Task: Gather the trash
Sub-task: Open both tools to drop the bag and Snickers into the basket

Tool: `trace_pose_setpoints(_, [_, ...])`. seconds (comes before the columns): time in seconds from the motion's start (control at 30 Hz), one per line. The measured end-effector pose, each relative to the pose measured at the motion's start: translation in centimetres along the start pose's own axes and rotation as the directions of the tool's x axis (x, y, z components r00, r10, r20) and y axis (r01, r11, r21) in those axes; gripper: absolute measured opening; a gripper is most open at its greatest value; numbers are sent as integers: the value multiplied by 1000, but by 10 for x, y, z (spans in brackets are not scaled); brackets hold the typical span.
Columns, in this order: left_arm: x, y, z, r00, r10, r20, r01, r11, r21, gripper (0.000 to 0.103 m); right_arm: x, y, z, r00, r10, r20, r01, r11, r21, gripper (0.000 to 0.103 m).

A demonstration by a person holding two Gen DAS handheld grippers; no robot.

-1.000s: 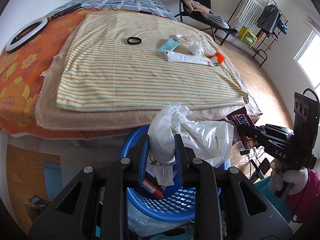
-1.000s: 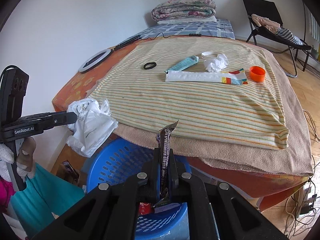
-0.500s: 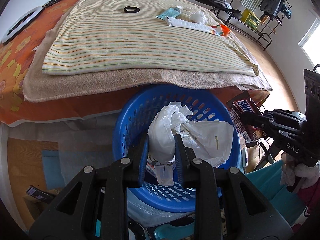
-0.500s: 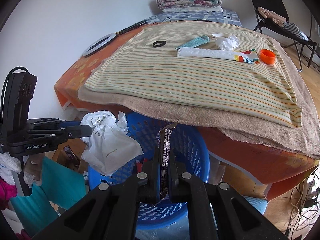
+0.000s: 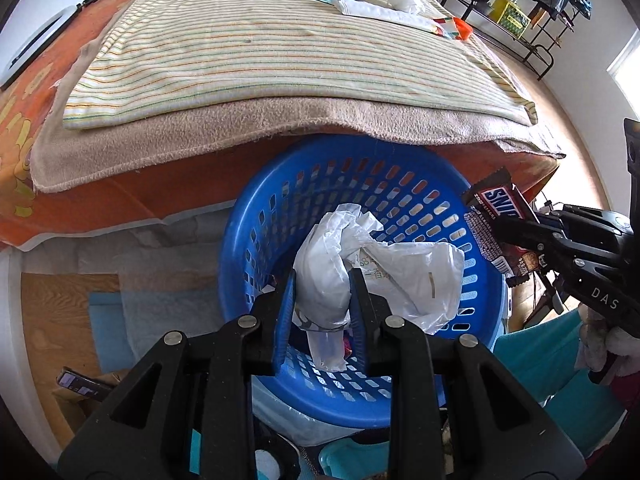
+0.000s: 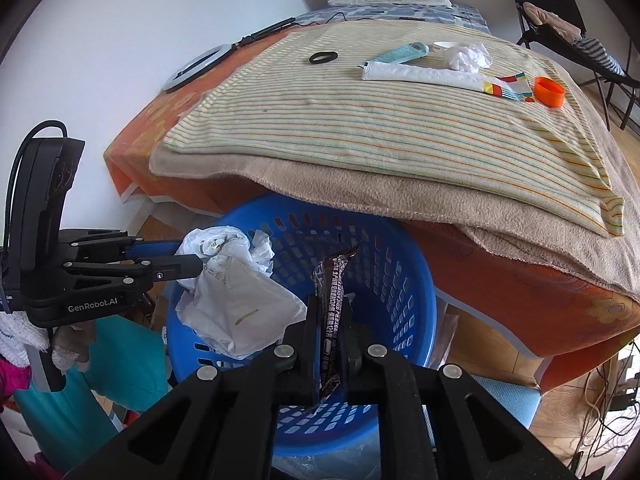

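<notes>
While both grippers hang over the blue basket point(image 5: 248, 240), each carries its load directly above the basket's open mouth, so the coming move looks like a plain drop downward. The left gripper point(image 5: 322, 300) is clamped on a crumpled white plastic bag point(image 5: 384, 268), which bulges past the fingers toward the basket's far wall and right rim. The right gripper point(image 6: 329, 336) has its fingers close together around a dark candy bar wrapper point(image 6: 334, 292), whose long axis runs along the fingers, its free end pointing at the basket's far wall. Its jaws have just been opening a little, the wrapper between them and not yet fallen. In my judgement the wrapper goes first. Compared with a second ago, both tools have sunk and tipped downward: the basket, then half hidden below the bed's edge, now fills the middle of both views. Beyond the basket, on the striped blanket point(image 6: 400, 128), more litter waits.
</notes>
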State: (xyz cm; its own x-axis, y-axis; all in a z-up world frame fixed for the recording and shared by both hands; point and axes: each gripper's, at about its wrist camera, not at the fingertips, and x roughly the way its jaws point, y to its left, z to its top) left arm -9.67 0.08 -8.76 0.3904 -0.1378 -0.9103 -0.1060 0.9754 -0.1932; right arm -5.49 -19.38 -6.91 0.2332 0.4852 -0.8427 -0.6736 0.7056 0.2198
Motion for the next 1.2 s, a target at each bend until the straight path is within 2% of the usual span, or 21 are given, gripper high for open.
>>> trace_pose_setpoints(0.07, [1,-1,0,1000,3,-5,-3,1000,2,24,2,-1,0,1000,-2,-4,2,1000,3,8])
trace_pose_setpoints(0.13, [3,-2,0,1000,7,-7,-7,1000,4,24,3,-1,0,1000,-2,-8,2,1000,6,14])
trace_pose_setpoints(0.17, [3,-2,0,1000,9,-8,-9,1000,4,25,4,-1,0,1000,-3,-8,3,1000,7,19])
trace_pose_setpoints(0.27, [5,-1,1,1000,16,-10,-16,1000,1,32,6,-1,0,1000,-6,-14,6,1000,5,26])
trace_pose_setpoints(0.33, [6,0,2,1000,22,-14,-22,1000,-4,41,7,0,-1,1000,-12,-18,12,1000,3,29])
trace_pose_setpoints(0.4, [5,1,1,1000,27,-3,-27,1000,-9,56,8,0,-1,1000,-19,-24,19,1000,3,41])
trace_pose_setpoints(0.5, [4,2,2,999,39,2,-39,999,-8,59,9,1,-2,999,-40,-24,40,999,-4,63])
trace_pose_setpoints(0.6, [5,3,3,999,40,-2,-40,999,-19,60,8,3,-1,998,-57,-22,57,998,-16,71])
trace_pose_setpoints(0.7, [4,4,4,999,42,4,-42,999,-22,67,8,4,0,997,-75,-16,75,997,-25,82])
trace_pose_setpoints(0.97, [3,5,6,999,42,10,-42,999,-32,67,5,8,1,991,-131,1,131,990,-46,93])
trace_pose_setpoints(1.2, [-2,3,11,999,29,18,-28,999,-30,68,3,7,3,987,-160,6,160,986,-50,97])
